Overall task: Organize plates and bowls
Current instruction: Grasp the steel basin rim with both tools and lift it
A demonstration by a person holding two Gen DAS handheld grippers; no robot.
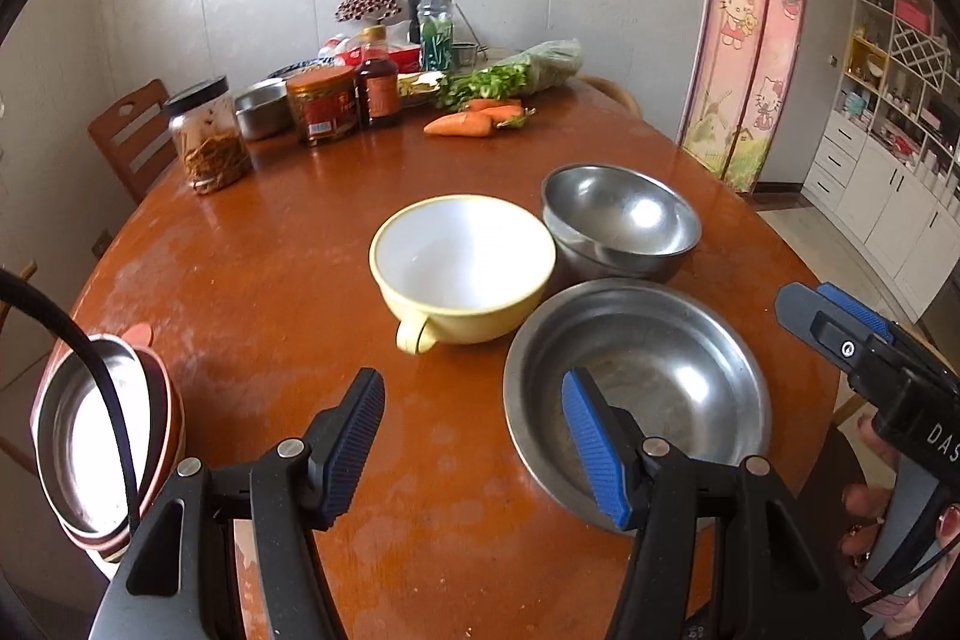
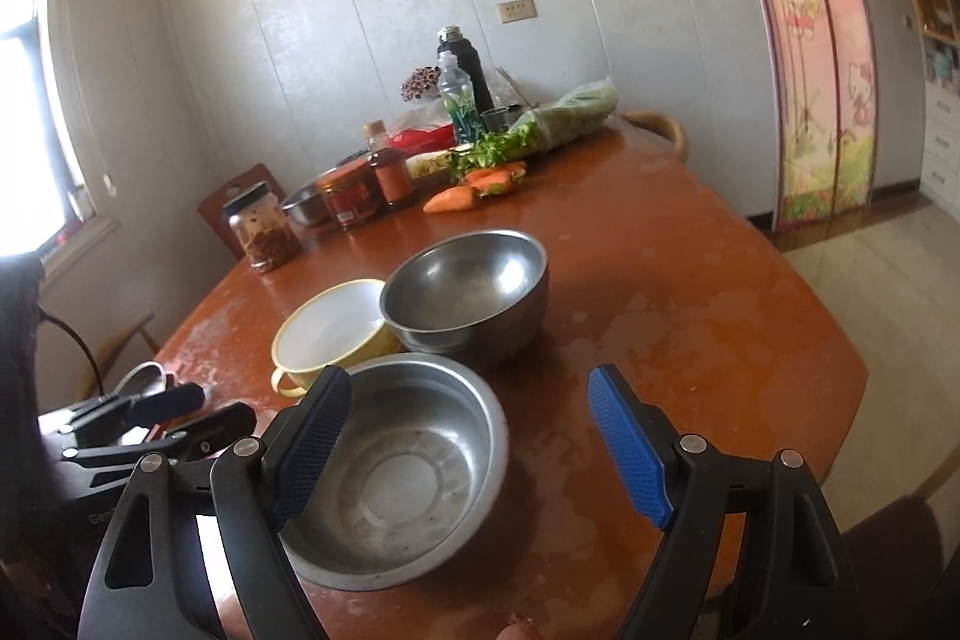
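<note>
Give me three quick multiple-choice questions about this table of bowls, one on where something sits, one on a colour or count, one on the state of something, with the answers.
1. Where does the handle of the yellow bowl point?
A. Toward the camera
B. Toward the carrots
C. Toward the steel bowls

2. How many bare steel bowls stand right of the yellow one?
A. One
B. Two
C. Four

3. What is in the left gripper?
A. A carrot
B. The yellow bowl
C. Nothing

Answers: 1 A, its loop juts toward the near edge. 2 B, a deep steel bowl behind and a shallow steel bowl in front. 3 C, its pads stand apart over bare table.
</note>
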